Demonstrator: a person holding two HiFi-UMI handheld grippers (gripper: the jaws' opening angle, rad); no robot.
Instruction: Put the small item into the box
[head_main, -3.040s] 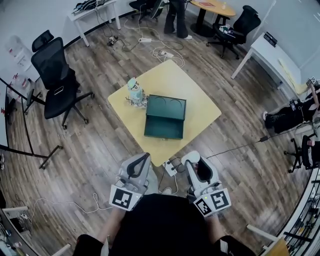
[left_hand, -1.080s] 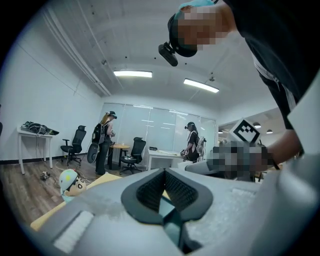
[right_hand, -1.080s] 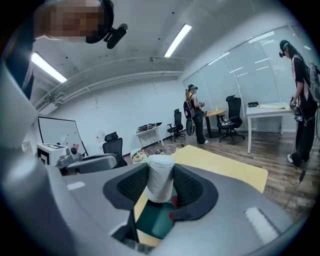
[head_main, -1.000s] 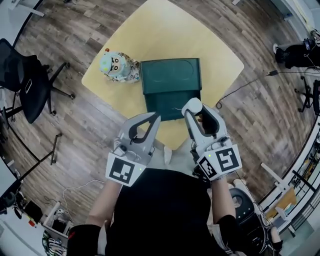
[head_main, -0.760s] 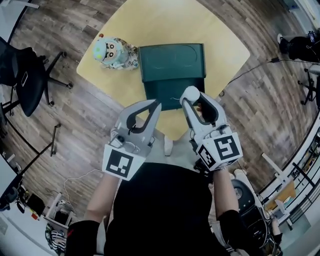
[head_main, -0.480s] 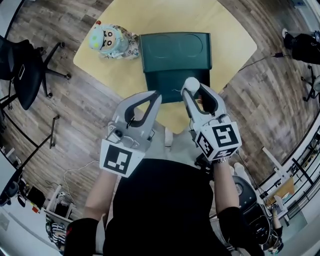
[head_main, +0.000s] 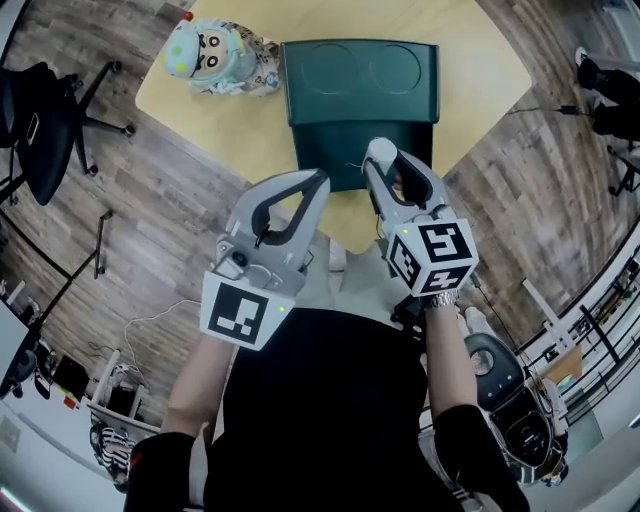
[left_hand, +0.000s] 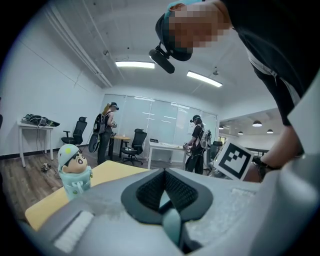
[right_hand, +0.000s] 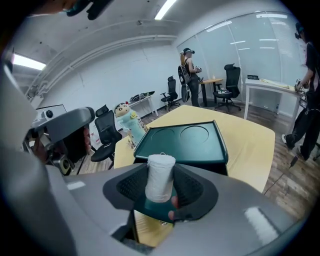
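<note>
A dark green box (head_main: 345, 160) stands open on the yellow table (head_main: 480, 70), its lid (head_main: 360, 68) tipped back with two round dents in it. My right gripper (head_main: 383, 158) hangs over the box's near edge, shut on a small white spool of thread (right_hand: 160, 176), which stands upright between the pads. The box (right_hand: 185, 142) lies just ahead of it in the right gripper view. My left gripper (head_main: 318, 182) is beside it on the left, near the table's front edge. Its tips meet with nothing between them (left_hand: 165, 172).
A toy figure in a pale teal cap (head_main: 205, 55) sits on the table left of the lid. A black office chair (head_main: 40, 110) stands on the wooden floor to the left. In the left gripper view, people (left_hand: 196, 145) stand by desks further back.
The head view has closed in on the table. Both grippers have moved forward toward the box, and the right one still carries the spool.
</note>
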